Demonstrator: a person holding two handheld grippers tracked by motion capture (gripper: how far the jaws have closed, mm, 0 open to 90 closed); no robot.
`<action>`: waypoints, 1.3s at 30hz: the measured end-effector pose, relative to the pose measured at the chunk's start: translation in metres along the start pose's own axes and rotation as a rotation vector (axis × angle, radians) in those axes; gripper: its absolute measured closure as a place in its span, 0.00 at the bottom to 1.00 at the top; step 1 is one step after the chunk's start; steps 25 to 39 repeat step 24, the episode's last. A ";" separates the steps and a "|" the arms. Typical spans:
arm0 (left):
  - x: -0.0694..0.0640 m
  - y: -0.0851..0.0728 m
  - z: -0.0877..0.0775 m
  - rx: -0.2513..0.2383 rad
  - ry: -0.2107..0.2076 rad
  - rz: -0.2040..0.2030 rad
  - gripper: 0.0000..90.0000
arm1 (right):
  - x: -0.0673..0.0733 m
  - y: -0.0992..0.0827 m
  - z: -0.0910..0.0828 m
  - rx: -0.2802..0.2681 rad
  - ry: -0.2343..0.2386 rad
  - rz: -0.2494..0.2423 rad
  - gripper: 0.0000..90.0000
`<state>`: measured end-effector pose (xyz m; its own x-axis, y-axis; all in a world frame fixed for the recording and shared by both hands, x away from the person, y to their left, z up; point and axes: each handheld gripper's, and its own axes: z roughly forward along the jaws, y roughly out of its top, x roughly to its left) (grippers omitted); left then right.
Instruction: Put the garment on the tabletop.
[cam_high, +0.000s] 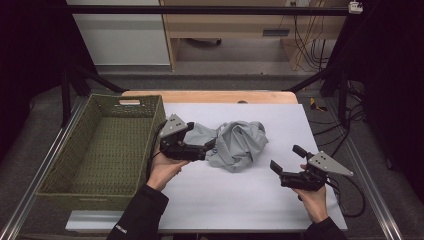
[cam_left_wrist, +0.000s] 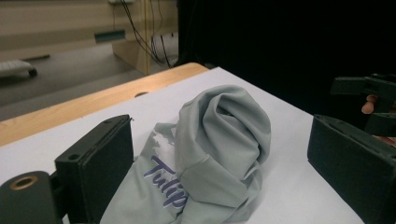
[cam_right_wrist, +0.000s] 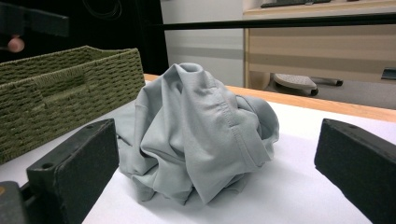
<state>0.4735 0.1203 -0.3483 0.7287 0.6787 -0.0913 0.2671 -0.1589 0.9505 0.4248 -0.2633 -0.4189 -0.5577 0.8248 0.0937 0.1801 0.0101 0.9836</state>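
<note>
Beside the woven basket (cam_high: 65, 165) lies a crumpled grey shirt (cam_high: 235, 142).

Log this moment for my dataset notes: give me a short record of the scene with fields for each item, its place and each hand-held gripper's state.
garment: crumpled grey garment, purple "Tulip" lettering, heaped mid-table
surface: white mat on a wooden table
basket: green woven basket, at the table's left, nothing inside
left hand-held gripper: open, jaws at the garment's left edge
right hand-held gripper: open, apart from the garment, to its right
</note>
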 end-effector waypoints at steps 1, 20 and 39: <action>-0.002 -0.009 -0.005 -0.018 0.025 0.015 0.07 | -0.001 -0.001 0.000 0.000 0.000 -0.023 0.01; -0.003 -0.062 -0.027 -0.072 0.032 0.025 0.05 | -0.001 -0.002 -0.002 -0.002 -0.002 -0.002 0.01; 0.001 -0.065 -0.032 -0.085 0.041 0.006 0.04 | -0.003 -0.002 -0.002 -0.010 0.001 -0.002 0.01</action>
